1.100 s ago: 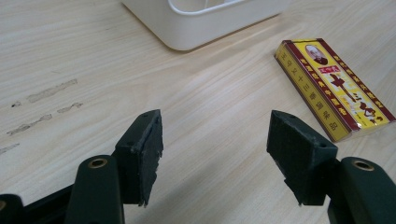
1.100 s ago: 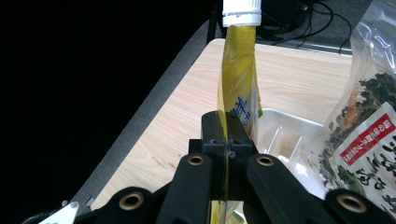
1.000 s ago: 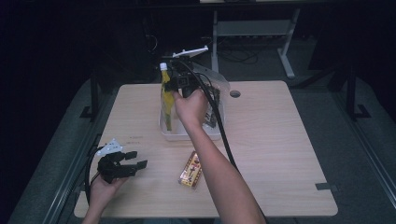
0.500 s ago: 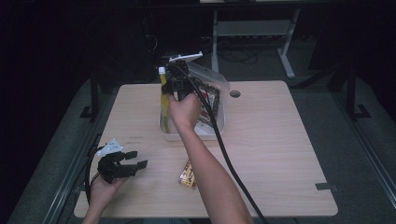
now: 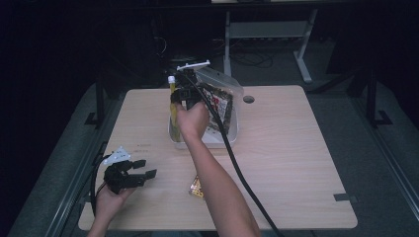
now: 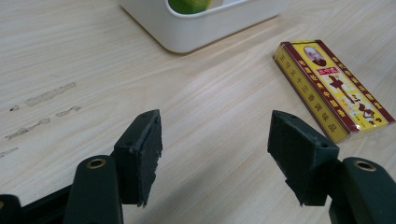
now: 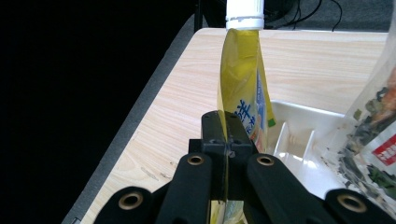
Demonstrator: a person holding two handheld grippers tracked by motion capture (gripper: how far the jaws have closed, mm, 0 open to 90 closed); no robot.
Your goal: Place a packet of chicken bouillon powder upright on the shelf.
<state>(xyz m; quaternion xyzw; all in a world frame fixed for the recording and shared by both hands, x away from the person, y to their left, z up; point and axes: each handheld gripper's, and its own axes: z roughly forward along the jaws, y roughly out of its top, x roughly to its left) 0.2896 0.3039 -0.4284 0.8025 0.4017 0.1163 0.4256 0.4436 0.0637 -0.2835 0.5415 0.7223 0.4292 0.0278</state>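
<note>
right gripper (image 7: pixel 227 135) fingers clamped on yellow pouch (image 7: pixel 243 84) | pouch upright, long axis vertical, over white bin (image 5: pixel 205 139) left end | left gripper (image 6: pixel 215 158) fingers wide apart, empty, well short of bin

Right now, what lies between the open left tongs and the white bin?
Bare wood: in the left gripper view, tabletop runs from the left tongs to the white bin; the yellow box sits aside.
</note>
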